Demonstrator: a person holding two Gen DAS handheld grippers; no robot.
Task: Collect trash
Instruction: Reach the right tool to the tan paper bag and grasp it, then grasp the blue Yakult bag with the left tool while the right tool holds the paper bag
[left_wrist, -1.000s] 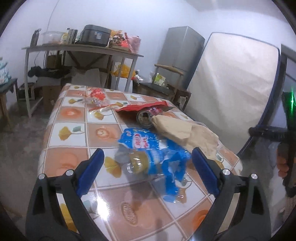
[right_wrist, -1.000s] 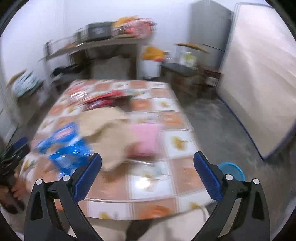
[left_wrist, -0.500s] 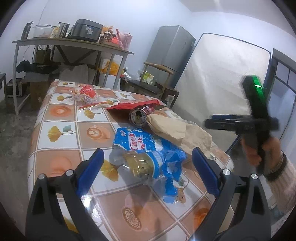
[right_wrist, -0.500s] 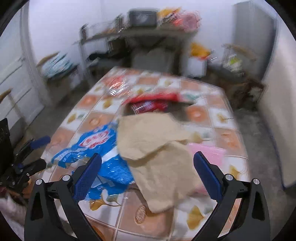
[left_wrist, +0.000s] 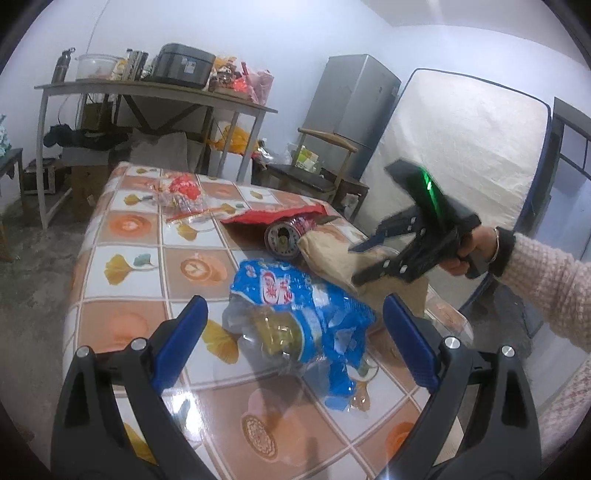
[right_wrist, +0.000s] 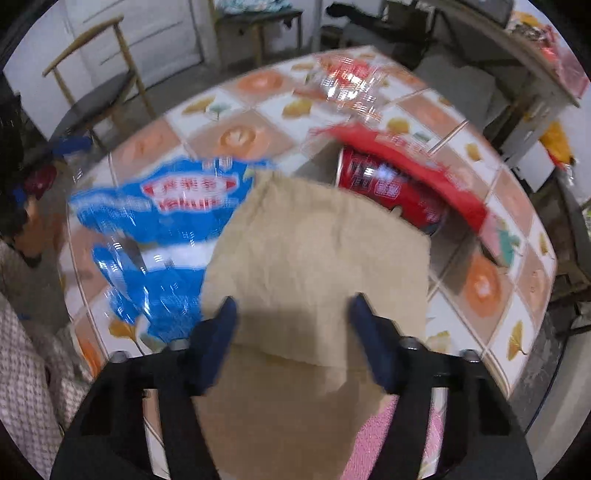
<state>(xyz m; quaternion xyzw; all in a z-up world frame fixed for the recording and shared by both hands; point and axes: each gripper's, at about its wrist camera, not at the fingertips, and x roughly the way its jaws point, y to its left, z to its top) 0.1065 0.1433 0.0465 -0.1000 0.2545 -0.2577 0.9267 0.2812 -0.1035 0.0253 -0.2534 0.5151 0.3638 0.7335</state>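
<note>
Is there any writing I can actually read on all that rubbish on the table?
None reads whole.
Blue plastic bag: red banner with white characters, white letters beneath, blurred.
Red can: white label marks, too blurred.
Red wrapper: print unreadable.
Brown paper bag: no text visible.

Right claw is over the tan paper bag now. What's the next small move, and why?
Probably lower a little more and finish closing. The right claw straddles the crumpled tan paper bag on the tiled table; its jaws have just been closing, but both blue pads seem short of pinching the paper. The open left claw waits over the blue plastic wrapper.
</note>
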